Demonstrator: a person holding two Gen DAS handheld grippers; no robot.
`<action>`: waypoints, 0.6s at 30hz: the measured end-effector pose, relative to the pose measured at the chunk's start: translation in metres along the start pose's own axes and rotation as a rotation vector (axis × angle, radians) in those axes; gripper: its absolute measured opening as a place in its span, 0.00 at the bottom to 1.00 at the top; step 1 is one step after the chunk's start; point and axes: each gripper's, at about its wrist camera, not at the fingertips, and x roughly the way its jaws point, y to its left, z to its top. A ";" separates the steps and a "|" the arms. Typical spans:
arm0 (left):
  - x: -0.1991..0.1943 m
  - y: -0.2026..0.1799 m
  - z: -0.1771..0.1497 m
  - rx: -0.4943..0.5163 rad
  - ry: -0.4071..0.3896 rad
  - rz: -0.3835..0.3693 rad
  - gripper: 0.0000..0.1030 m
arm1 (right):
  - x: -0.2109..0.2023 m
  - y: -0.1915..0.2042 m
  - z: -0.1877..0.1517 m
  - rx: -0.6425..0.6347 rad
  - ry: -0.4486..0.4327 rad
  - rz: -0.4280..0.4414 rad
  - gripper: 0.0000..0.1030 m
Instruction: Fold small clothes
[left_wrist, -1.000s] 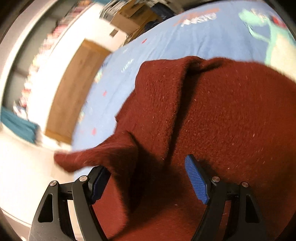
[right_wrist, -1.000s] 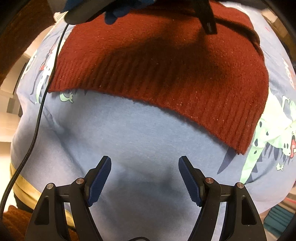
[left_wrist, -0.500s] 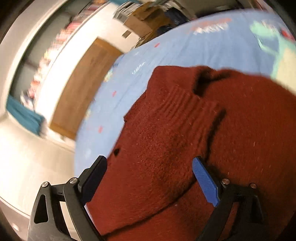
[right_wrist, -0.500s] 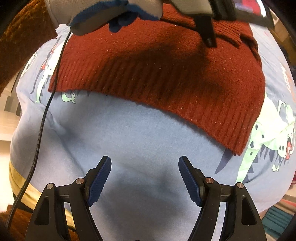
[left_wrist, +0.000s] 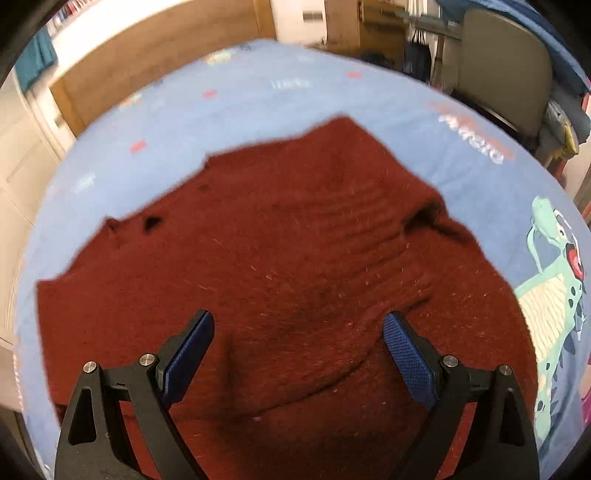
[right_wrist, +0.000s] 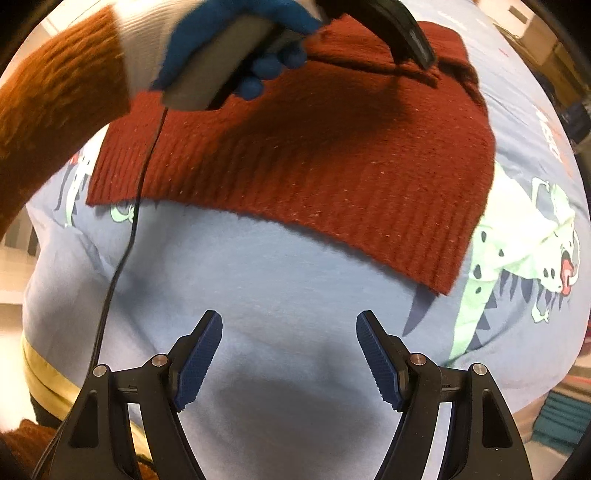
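The left claw (left_wrist: 297, 363) hangs over the dark red knitted sweater (left_wrist: 280, 258), its jaws wide apart with nothing between the pads; they opened further a moment ago. The sweater lies partly folded on the blue dinosaur-print sheet (left_wrist: 236, 107), a sleeve laid across its body. In the right wrist view, the ribbed hem (right_wrist: 332, 218) faces the right claw (right_wrist: 289, 360), which hovers above bare sheet, spread and empty. The risk, I judge, is the loose sleeve fold: thick knit springs back, and a claw catching only the top layer would drag the fold open or bunch the sheet beneath.
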 end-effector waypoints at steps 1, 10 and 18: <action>-0.009 0.001 0.000 0.004 -0.014 0.013 0.88 | -0.003 -0.004 -0.002 0.009 -0.012 -0.005 0.74; -0.095 0.030 -0.032 -0.046 -0.058 0.079 0.88 | -0.037 -0.023 -0.018 0.046 -0.121 -0.082 0.74; -0.181 0.077 -0.086 -0.188 -0.094 0.155 0.88 | -0.083 -0.037 -0.033 0.091 -0.246 -0.141 0.74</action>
